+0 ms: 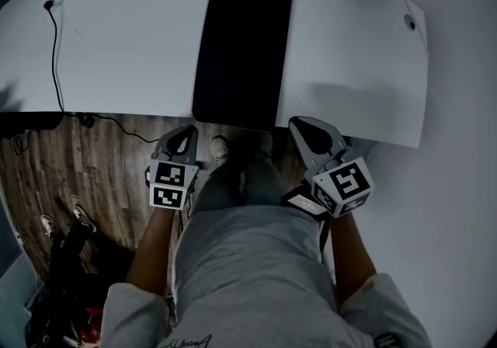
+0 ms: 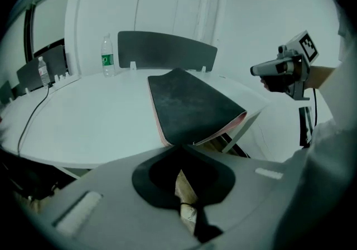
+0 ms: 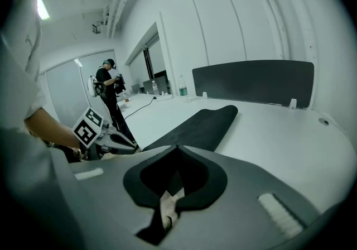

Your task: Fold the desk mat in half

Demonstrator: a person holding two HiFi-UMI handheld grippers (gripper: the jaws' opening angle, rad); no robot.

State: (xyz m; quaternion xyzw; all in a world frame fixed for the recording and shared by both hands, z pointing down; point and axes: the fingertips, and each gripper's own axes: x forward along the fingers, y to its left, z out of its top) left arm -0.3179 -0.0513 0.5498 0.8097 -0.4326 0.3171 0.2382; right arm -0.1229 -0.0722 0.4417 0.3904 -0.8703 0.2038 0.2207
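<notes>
Closest to our body, just short of the near edge of the white table, we hold both tools over the wood-plank floor. The left gripper is on one side of our legs and the right gripper on the other, each with its marker cube toward us and its tip angled forward and down. The left gripper's fingers are pressed together at their tips with nothing between them. The right gripper's fingers are likewise closed and empty, and neither gripper touches anything. Just beyond them lies the black rectangular desk mat, already folded in half. It forms a long narrow strip running away from us, its near short end at the table's near edge, in line with the gap between the two grippers. In the left gripper view we see its two layers stacked, a pinkish underside showing along the edge and the near corner of the upper layer lifted a little off the lower one. Off to the left a thin black cable trails across the table and drops over its edge. At the far side stand a clear plastic water bottle with a green label and a dark grey divider panel. In the right gripper view, another person in dark clothes stands farther back in the room.
</notes>
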